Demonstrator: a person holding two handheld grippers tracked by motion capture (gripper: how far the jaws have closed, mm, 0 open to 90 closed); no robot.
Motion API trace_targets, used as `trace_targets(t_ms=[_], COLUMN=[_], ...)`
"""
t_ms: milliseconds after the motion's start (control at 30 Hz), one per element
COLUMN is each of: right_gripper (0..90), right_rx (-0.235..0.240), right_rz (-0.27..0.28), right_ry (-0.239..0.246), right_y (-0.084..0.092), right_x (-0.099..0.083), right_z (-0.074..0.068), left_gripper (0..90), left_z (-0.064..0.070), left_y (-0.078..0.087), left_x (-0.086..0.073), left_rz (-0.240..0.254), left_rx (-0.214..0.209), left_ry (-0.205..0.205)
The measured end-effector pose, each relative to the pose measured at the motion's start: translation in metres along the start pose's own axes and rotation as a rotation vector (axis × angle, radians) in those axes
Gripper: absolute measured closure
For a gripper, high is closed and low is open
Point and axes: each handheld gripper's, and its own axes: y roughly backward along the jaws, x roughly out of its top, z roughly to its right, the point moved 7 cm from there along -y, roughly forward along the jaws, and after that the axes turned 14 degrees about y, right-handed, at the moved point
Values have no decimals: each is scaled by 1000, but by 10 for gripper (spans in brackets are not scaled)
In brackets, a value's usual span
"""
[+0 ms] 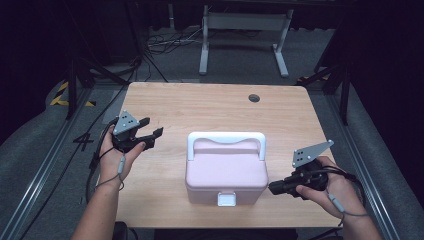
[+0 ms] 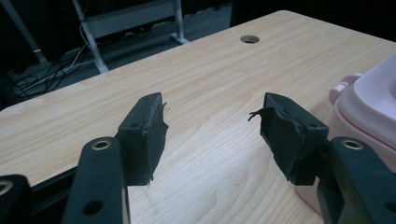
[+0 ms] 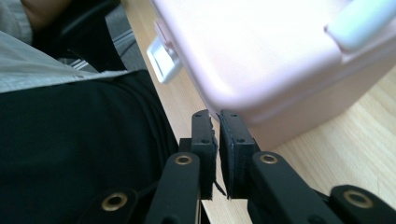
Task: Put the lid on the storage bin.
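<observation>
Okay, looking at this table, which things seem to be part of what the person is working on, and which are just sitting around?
Likely in the job:
pink box with white handle and front latch
left gripper, open
right gripper, shut beside the box

Just around:
table hole
white frame and cables on the floor

The high view looks down from above the person's side, facing forward over the whole wooden table (image 1: 200,107) to the floor past it. The left gripper view sits low, close over the table top, and looks across it toward the round hole (image 2: 250,38) near the far edge. The right gripper view sits very close to the pink box (image 3: 261,56), looking toward the person's side. All three views share the pink box and the table.
</observation>
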Motion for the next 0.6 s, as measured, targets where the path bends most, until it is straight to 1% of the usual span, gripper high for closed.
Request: trace_targets(t_ms=[67,133,200,233,300,367,467,500,533,600], right_gripper=[779,720,603,592,548,514,467,460,456,448], right_rx=[-5,-13,-31,-38,-41,-66,-96,-116,-149,-174], right_rz=[37,81,140,169,197,237,290,313,333,357], right_ry=[12,13,11,1,4,16,19,19,16,-2], right_y=[3,5,7,8,11,14,20,23,27,30], right_x=[4,10,16,18,22,26,31,33,35,35], right_z=[0,1,4,5,8,14,22,27,34,40], left_gripper=[407,407,406,406,404,404,403,403,402,403], left_z=[0,-1,-2,-3,-5,-6,-10,-12,-13,-14], left_y=[2,4,8,9,13,17,22,24,26,28], left_x=[-1,-1,-3,-3,-5,-7,-12,-14,-14,-16], left_rz=[4,5,5,8,5,7,5,6,6,7], left_rx=[4,8,13,15,28,33,51,59,61,69], left_ry=[4,5,9,13,13,24,34,42,43,49])
